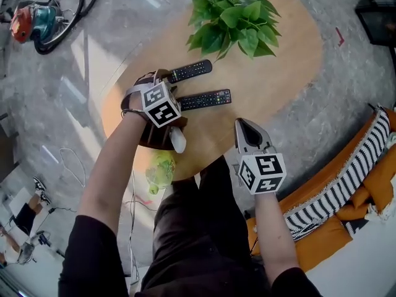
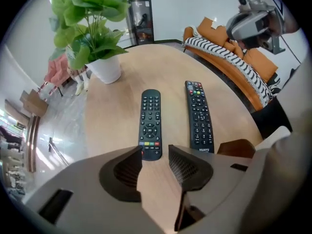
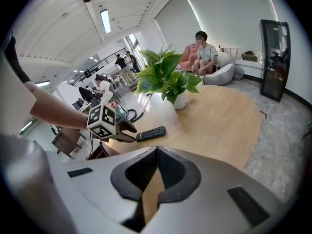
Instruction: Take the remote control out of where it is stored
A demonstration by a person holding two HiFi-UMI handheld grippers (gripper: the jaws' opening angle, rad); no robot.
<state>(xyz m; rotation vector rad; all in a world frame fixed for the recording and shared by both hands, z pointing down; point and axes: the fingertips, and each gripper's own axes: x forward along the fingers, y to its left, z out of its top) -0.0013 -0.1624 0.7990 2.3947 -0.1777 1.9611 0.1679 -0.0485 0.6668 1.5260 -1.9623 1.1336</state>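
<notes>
Two black remotes lie side by side on the oval wooden table [image 1: 278, 60]: one [image 1: 189, 71] further off, one [image 1: 205, 99] nearer. My left gripper [image 1: 167, 80] points steeply down just short of the further remote [image 2: 150, 123], jaws open with only bare tabletop between them [image 2: 155, 155]. The other remote [image 2: 198, 116] lies to its right. Under my left hand stands a dark brown holder [image 1: 151, 140], with a white rounded object [image 1: 177, 141] sticking out of it. My right gripper [image 1: 242, 124] hovers at the table's near edge, shut and empty [image 3: 156, 152].
A potted green plant [image 1: 229, 14] stands at the table's far side. A vacuum cleaner [image 1: 34, 20] sits on the floor at the far left. An orange sofa with a striped throw [image 1: 346, 184] is on the right. People [image 3: 200, 50] sit in the background.
</notes>
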